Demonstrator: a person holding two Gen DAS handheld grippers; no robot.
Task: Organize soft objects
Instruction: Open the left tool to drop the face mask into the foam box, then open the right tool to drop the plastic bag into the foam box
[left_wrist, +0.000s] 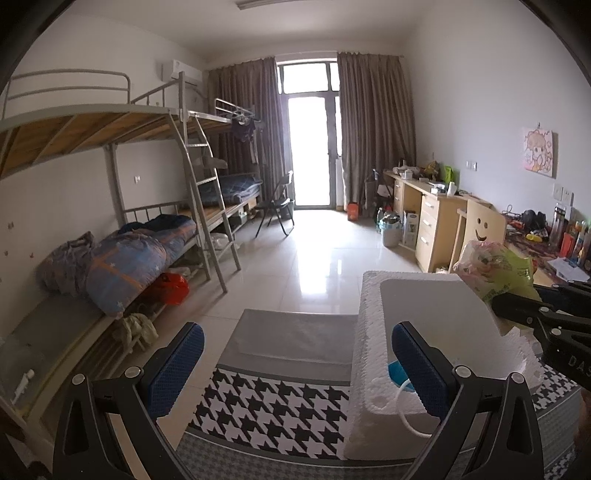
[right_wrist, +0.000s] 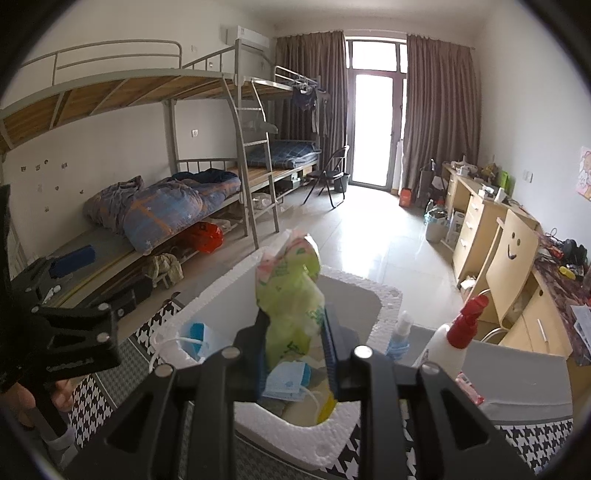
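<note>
We had our right tongs (right_wrist: 295, 343) clamped on a crumpled green-and-pink plastic packet (right_wrist: 291, 295), poised above the white foam box (right_wrist: 221, 291); the left tongs (left_wrist: 295, 365) stood apart, empty. Next, we judged, lowering and releasing.

the box (right_wrist: 221, 291) just ahead of the right gripper (right_wrist: 295, 347) is white foam, rough and beaded along its broken rim. the packet (right_wrist: 291, 291) between that gripper's matt black plastic fingers is thin crinkled plastic film, slightly shiny. below it lies a face mask (right_wrist: 286, 380) of soft pale-blue fabric. the left gripper (left_wrist: 295, 369) has dimpled blue rubbery pads (left_wrist: 177, 369). under both, the houndstooth cover (left_wrist: 273, 406) looks like woven cloth. beyond, the floor tiles (left_wrist: 321, 258) are glossy, the bunk frame (left_wrist: 207, 206) painted metal.
</note>
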